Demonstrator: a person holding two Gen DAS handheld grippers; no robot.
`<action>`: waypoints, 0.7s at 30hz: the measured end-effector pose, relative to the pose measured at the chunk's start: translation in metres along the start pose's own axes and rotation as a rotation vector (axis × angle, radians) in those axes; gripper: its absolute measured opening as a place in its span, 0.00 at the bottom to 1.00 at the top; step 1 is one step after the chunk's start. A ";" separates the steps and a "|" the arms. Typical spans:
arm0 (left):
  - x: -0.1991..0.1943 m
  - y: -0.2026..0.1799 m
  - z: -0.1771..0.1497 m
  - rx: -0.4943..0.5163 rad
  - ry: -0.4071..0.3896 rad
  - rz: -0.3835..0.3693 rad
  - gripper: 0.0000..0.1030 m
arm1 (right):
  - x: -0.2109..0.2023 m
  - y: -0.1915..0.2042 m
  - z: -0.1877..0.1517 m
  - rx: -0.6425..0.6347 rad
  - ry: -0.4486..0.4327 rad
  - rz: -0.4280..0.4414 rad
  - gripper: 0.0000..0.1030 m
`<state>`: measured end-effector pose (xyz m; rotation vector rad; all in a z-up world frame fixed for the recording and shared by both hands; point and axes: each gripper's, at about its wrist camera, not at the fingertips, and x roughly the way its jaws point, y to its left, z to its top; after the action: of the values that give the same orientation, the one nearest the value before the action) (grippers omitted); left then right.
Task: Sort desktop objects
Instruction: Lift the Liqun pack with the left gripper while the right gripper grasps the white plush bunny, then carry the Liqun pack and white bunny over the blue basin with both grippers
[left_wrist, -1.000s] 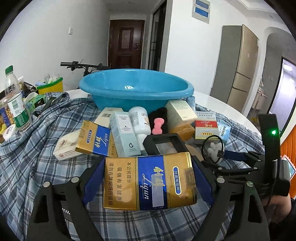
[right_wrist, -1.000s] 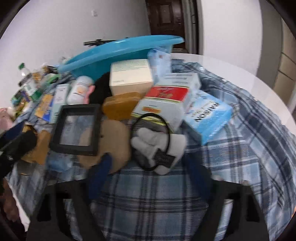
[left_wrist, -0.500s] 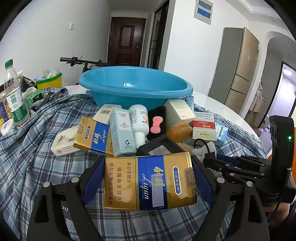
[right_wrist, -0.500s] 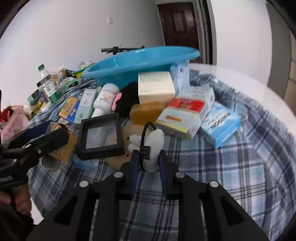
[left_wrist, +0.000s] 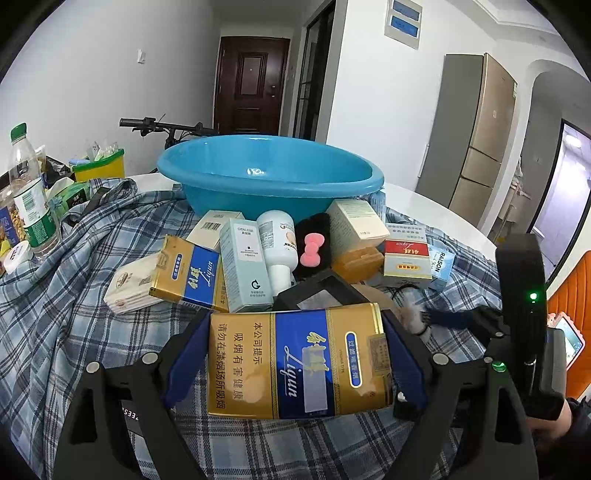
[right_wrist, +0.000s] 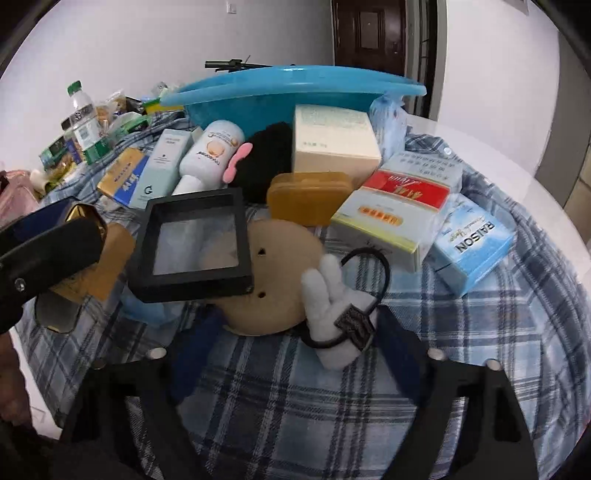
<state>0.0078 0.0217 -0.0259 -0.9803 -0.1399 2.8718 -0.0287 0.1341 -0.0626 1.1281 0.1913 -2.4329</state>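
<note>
A round white table (left_wrist: 436, 206) is mostly covered by a blue plaid cloth (left_wrist: 55, 295), in a white-walled room. Behind the blue basin (left_wrist: 269, 173), which sits at the far side of the cloth, a hallway leads to a dark brown door (left_wrist: 253, 85). To the basin's right stands a tall fridge (left_wrist: 476, 140); bicycle handlebars (left_wrist: 155, 123) poke out behind the basin's left rim.

In front of the basin lies a crowd of small things: boxes, a white bottle (left_wrist: 279, 243), a black pouch with a pink bow (left_wrist: 312, 251), an amber case (right_wrist: 308, 195), a black frame (right_wrist: 195, 243) and a tan disc (right_wrist: 280, 266). Left of the basin, at the table's edge, stand a water bottle (left_wrist: 31, 199) and a yellow tub (left_wrist: 99, 168).

The left gripper (left_wrist: 295, 354) clamps a gold and blue carton (left_wrist: 299, 354) crosswise between its blue pads, held above the cloth well in front of the basin.

The right gripper (right_wrist: 295, 347) is opening; a white plush hand (right_wrist: 336, 314) with a black hair tie (right_wrist: 365, 280) lies between its fingers on the cloth, in front of the basin, touching the right pad but not squeezed.

The disc is partly hidden under the frame. Print on the far boxes is too small to read. Clutter by the water bottle is blurred. A person's hand (left_wrist: 554, 435) is cut off at the left-wrist view's right edge.
</note>
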 end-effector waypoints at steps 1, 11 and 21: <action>0.000 0.000 0.000 0.001 0.001 0.001 0.87 | -0.002 0.000 0.000 -0.002 -0.007 0.003 0.65; -0.005 -0.001 -0.001 0.005 -0.013 0.008 0.87 | -0.027 -0.037 -0.012 0.143 -0.054 0.081 0.29; -0.005 0.002 -0.002 -0.008 -0.014 0.004 0.87 | -0.039 -0.027 -0.013 0.125 -0.089 0.099 0.27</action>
<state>0.0133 0.0194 -0.0246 -0.9636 -0.1501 2.8846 -0.0105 0.1753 -0.0437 1.0524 -0.0437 -2.4282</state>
